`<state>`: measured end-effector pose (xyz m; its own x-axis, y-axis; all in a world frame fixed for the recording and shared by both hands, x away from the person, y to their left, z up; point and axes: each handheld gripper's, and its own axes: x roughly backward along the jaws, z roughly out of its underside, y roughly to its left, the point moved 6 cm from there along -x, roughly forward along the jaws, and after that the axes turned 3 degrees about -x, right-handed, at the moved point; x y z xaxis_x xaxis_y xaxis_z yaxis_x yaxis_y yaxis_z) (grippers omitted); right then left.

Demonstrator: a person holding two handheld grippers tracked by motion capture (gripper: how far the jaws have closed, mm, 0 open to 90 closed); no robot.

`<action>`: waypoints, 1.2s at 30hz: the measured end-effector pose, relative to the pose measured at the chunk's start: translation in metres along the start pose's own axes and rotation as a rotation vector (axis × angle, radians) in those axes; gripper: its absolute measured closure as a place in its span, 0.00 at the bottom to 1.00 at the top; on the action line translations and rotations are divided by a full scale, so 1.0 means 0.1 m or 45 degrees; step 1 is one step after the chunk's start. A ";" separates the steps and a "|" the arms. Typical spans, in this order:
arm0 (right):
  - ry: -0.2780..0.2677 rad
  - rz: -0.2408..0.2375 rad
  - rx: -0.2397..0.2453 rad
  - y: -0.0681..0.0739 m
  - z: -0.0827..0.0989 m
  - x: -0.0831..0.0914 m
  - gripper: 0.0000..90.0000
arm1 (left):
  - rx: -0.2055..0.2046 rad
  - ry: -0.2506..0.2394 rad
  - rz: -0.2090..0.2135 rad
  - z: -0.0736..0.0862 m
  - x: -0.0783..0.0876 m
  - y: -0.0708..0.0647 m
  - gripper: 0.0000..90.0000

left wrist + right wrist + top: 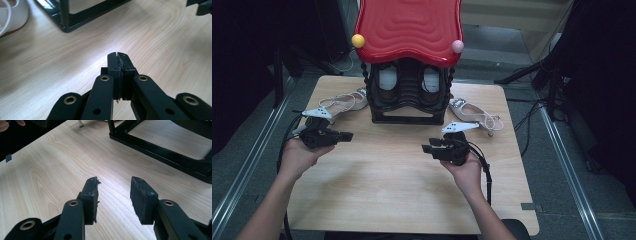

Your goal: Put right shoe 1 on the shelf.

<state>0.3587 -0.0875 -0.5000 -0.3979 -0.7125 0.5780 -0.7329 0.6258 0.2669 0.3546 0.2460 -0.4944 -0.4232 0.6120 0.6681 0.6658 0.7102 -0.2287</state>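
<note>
My left gripper (349,135) is held in the person's left hand over the left part of the wooden table (387,190). Its jaws point right and are shut, pads together with nothing between them (118,56). My right gripper (426,148) sits in the right hand near the table's middle and points left. Its jaws stand open over bare wood with nothing between them (113,182). Both grippers are in front of a black shoe rack (404,117) with a red wavy top (408,27).
Dark shoes sit inside the rack. A white strappy shoe (344,102) lies left of it, another (472,116) to its right. The rack's black base frame (160,147) is close ahead of the right gripper. Dark floor and metal rails flank the table.
</note>
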 end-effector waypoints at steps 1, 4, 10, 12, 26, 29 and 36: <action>-0.004 0.001 0.000 0.00 0.01 0.00 0.66 | 0.003 0.000 -0.006 0.02 0.00 0.02 1.00; 0.002 0.002 -0.008 0.00 0.02 -0.01 0.66 | 0.026 0.010 -0.004 0.07 0.00 0.09 1.00; 0.006 0.000 -0.004 0.00 0.03 -0.02 0.66 | 0.065 0.011 -0.052 0.18 0.03 0.28 1.00; 0.011 0.001 -0.004 0.00 0.03 -0.02 0.66 | 0.080 0.004 -0.071 0.22 0.04 0.36 1.00; 0.031 0.023 0.002 -0.02 0.08 -0.05 0.66 | 0.165 0.006 -0.149 0.34 0.00 0.85 1.00; 0.031 0.035 -0.001 -0.03 0.09 -0.04 0.66 | 0.188 0.000 -0.161 0.34 -0.01 0.94 1.00; 0.040 0.060 0.001 -0.06 0.13 -0.01 0.67 | 0.191 0.020 -0.154 0.31 -0.06 1.03 1.00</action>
<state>0.3560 -0.0947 -0.5118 -0.4142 -0.6718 0.6141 -0.7140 0.6582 0.2385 0.4067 0.3260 -0.5442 -0.4846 0.5143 0.7076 0.5113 0.8229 -0.2479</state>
